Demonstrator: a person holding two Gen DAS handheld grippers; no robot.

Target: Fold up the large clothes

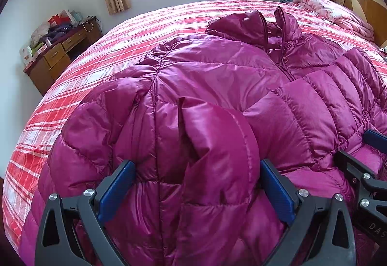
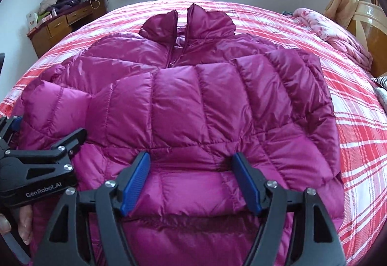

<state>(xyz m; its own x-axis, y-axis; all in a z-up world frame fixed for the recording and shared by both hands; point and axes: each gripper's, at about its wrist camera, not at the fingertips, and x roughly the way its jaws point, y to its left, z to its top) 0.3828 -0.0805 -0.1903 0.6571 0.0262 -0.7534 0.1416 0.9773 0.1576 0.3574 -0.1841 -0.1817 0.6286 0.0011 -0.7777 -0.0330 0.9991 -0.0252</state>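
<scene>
The jacket (image 2: pixel 193 101), a puffy magenta down one, lies spread on the plaid bed (image 2: pixel 358 135); light, soft and slick, it looks best pinched at a hem or seam. Left gripper (image 1: pixel 197 183) fingers straddle a raised fold, grip uncertain. Right gripper (image 2: pixel 191 178) fingers released.

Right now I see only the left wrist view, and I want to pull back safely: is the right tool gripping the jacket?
Observer: No. The right tool stands open, and the magenta puffer jacket lies loose between its pads.
Operator: Is the sleeve on that side folded in?
Observer: Yes, the sleeve lies across the chest, below the zipper.
Operator: Any room beyond it?
Observer: The plaid bedsheet continues past the jacket's edge.
</scene>
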